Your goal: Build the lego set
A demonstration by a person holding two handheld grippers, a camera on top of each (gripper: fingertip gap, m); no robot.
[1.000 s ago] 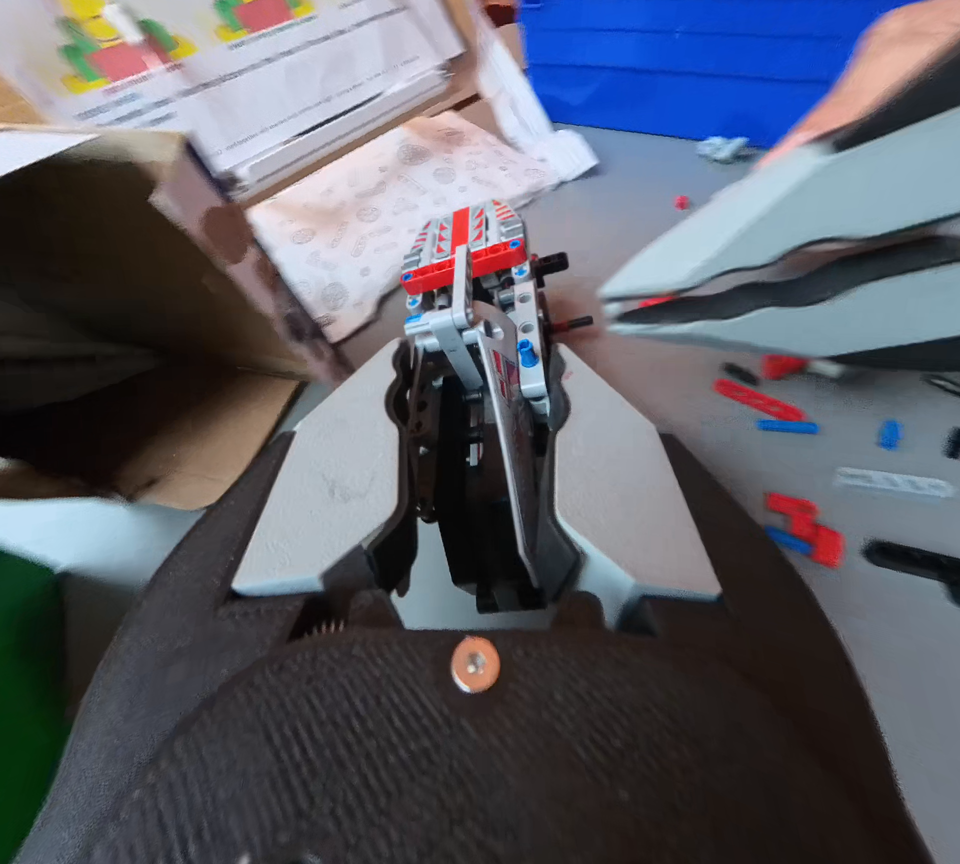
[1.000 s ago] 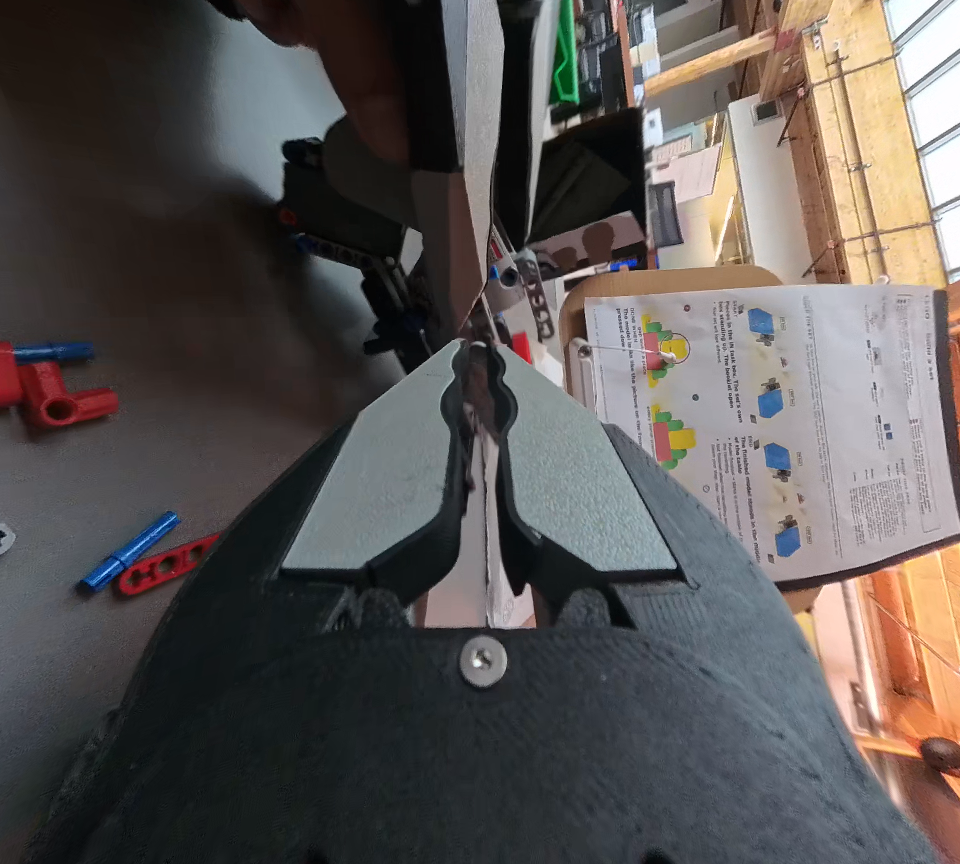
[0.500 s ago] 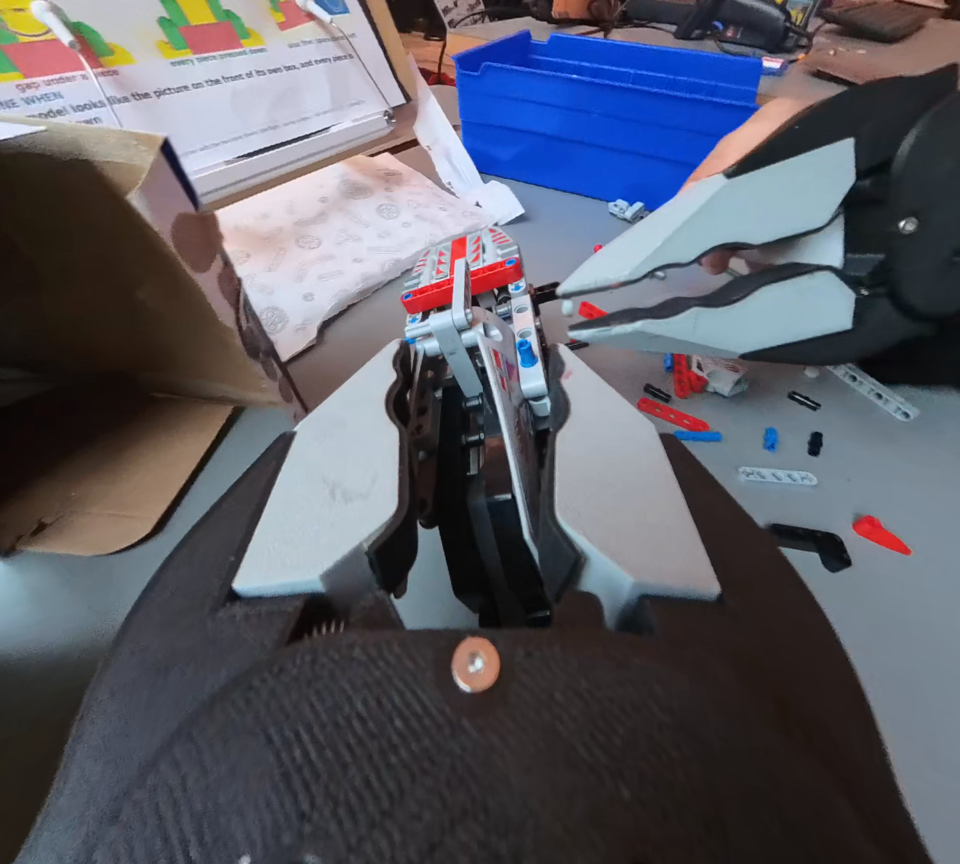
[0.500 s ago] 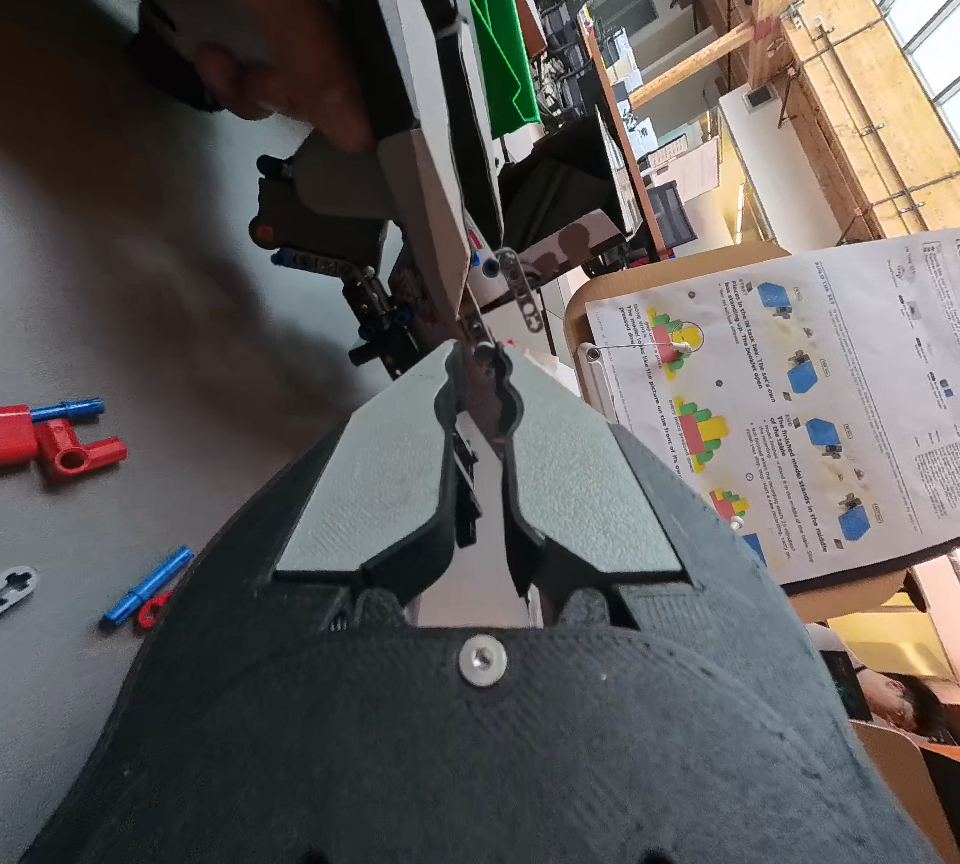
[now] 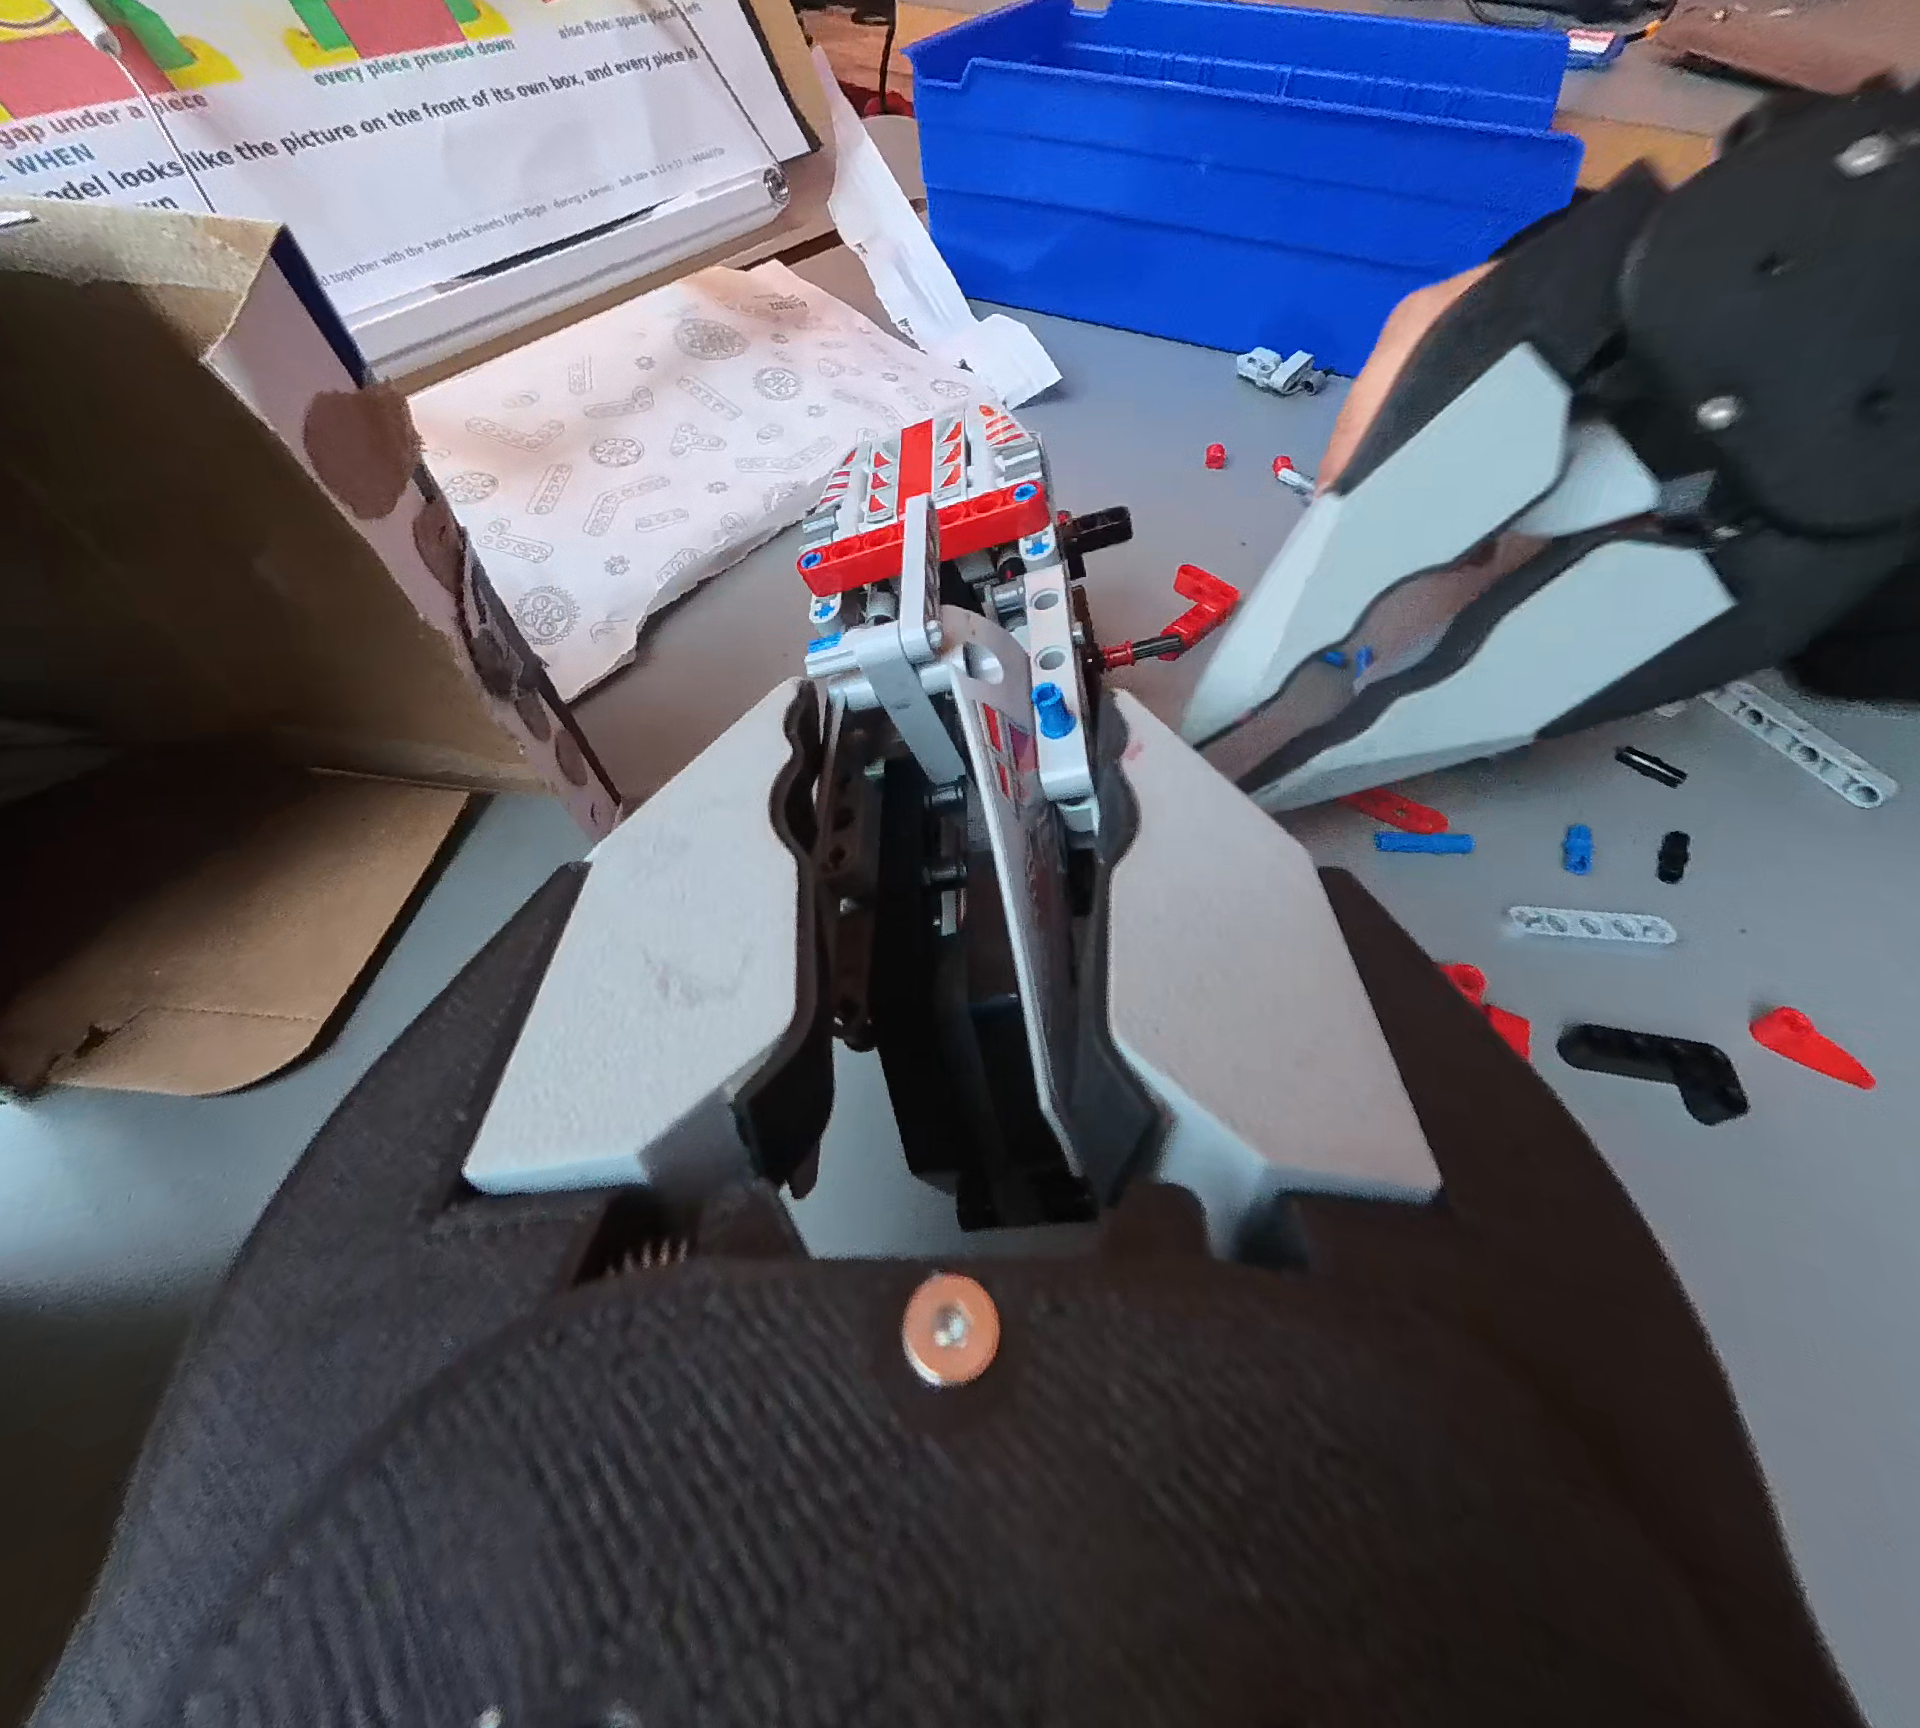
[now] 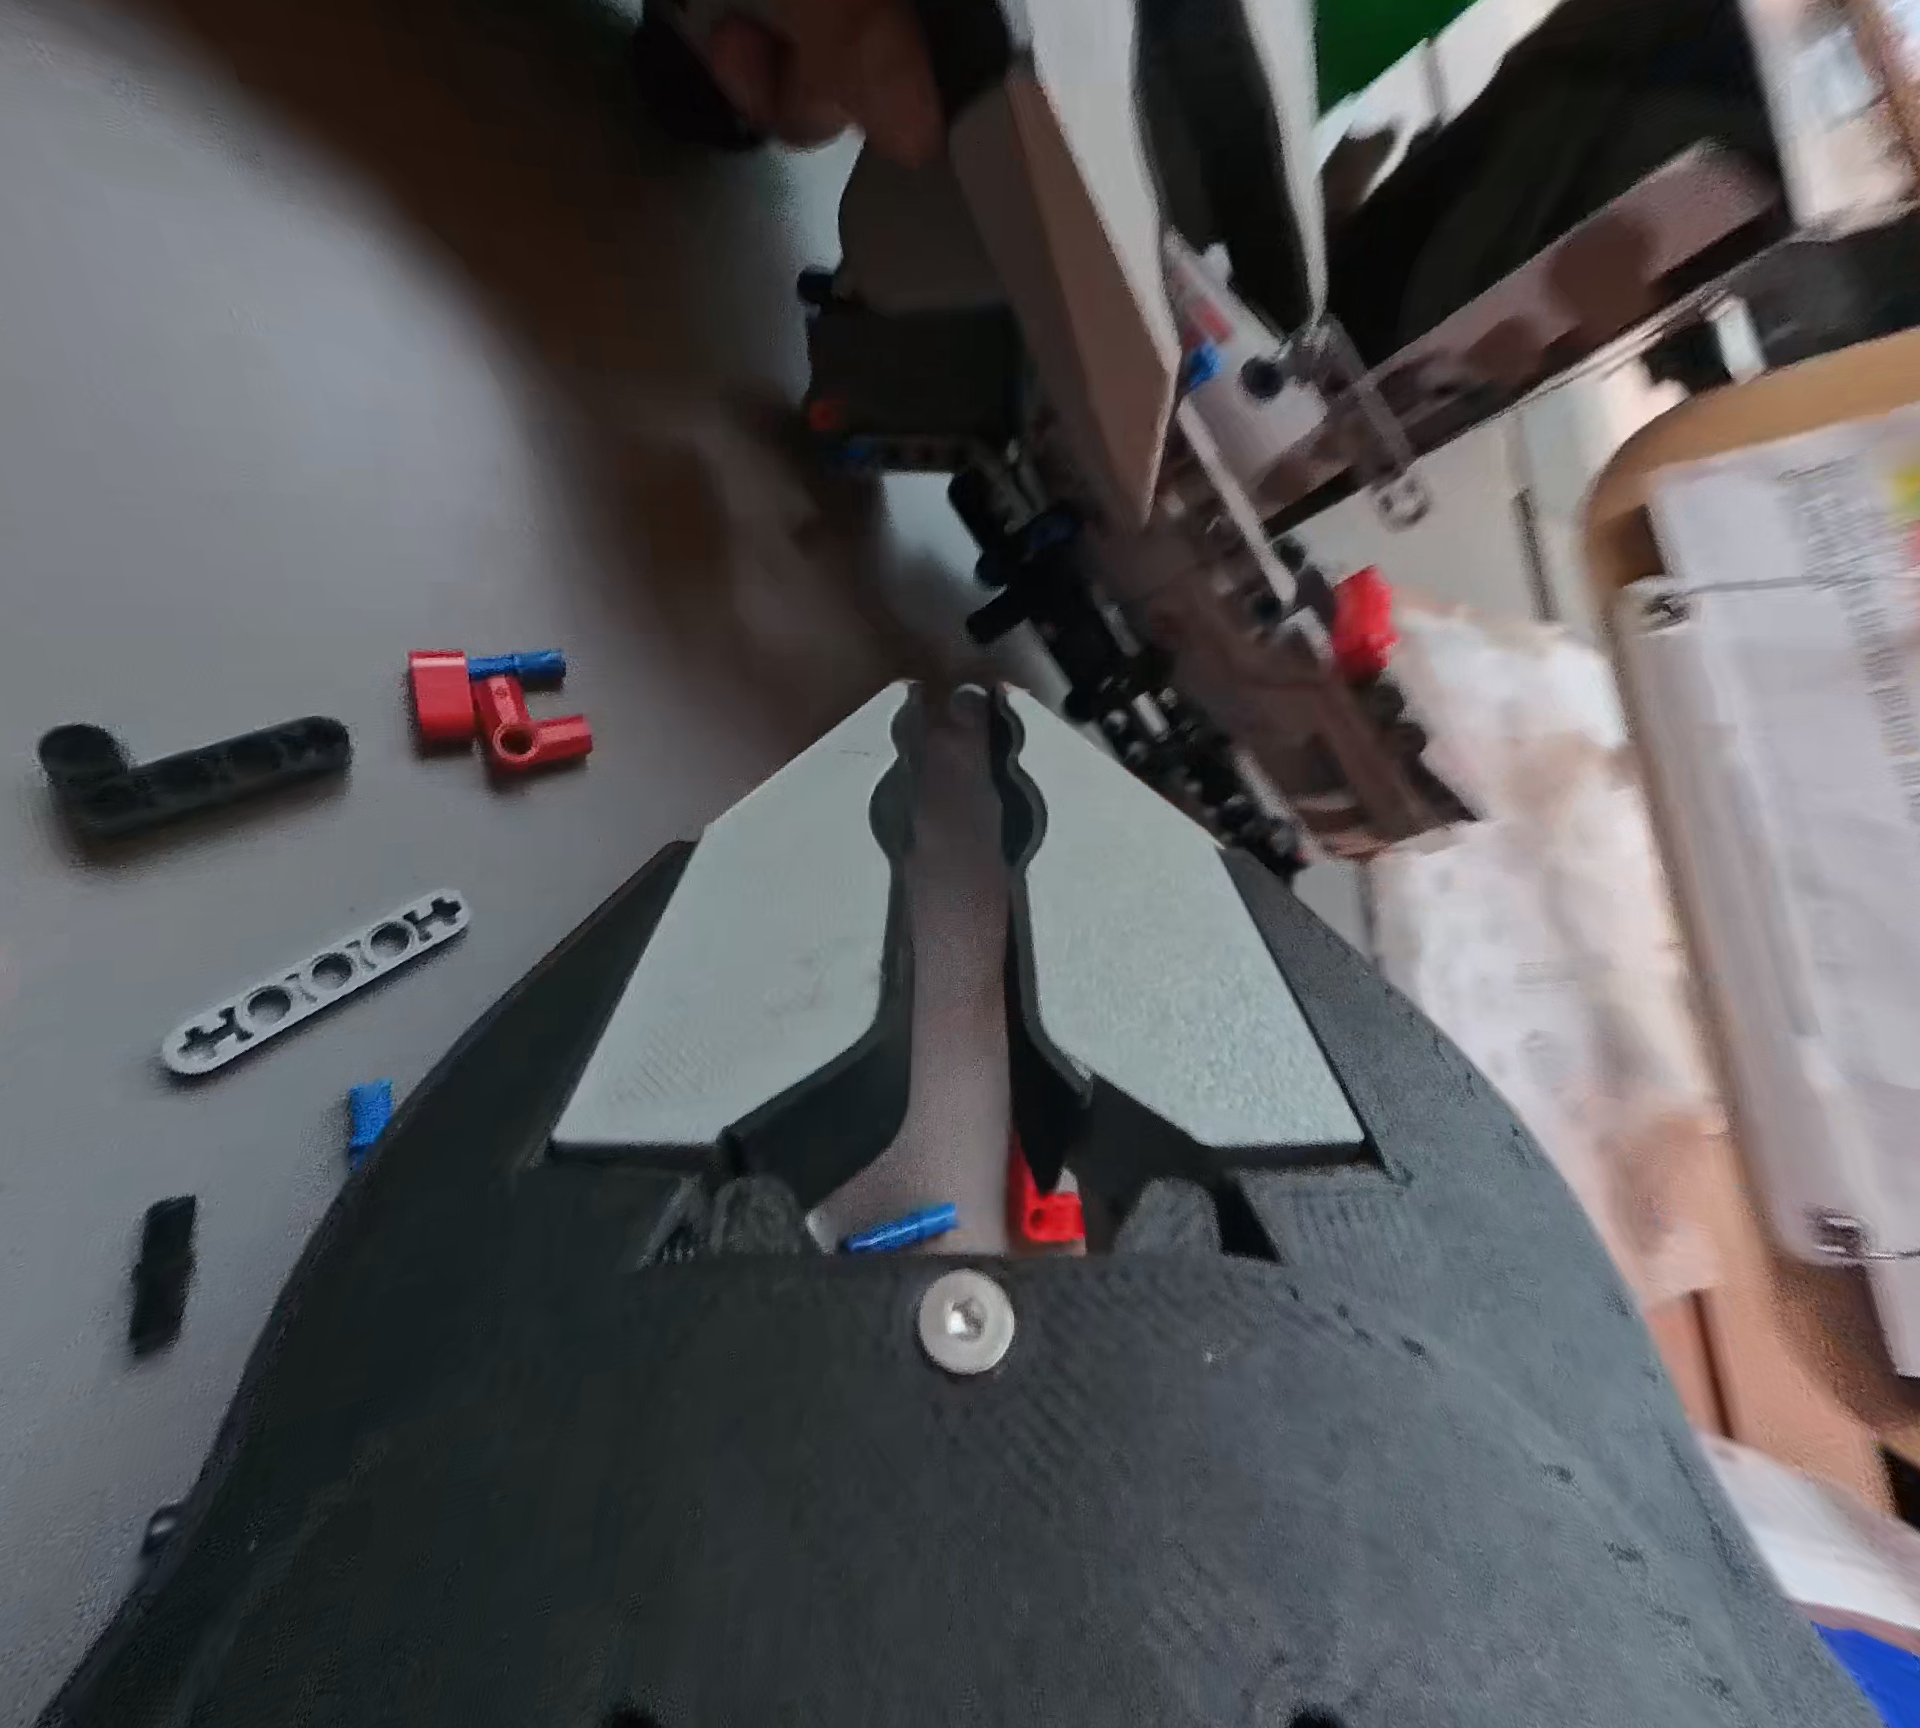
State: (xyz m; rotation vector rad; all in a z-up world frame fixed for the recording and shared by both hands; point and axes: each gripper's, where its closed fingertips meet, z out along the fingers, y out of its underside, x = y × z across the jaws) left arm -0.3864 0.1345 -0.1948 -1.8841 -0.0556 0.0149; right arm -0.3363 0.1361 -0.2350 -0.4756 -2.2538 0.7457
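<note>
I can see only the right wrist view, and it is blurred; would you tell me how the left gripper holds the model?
Observer: The left gripper is shut on the lego model, clamping its dark lower part. The red-and-grey end sticks out past the fingertips.
Operator: Thank you. Are there loose pieces outside my frame?
Observer: Yes, a red pointed piece lies on the table, just beyond the black angled beam.
Operator: Anything farther back?
Observer: A small grey piece lies at the foot of the blue bin.
</note>
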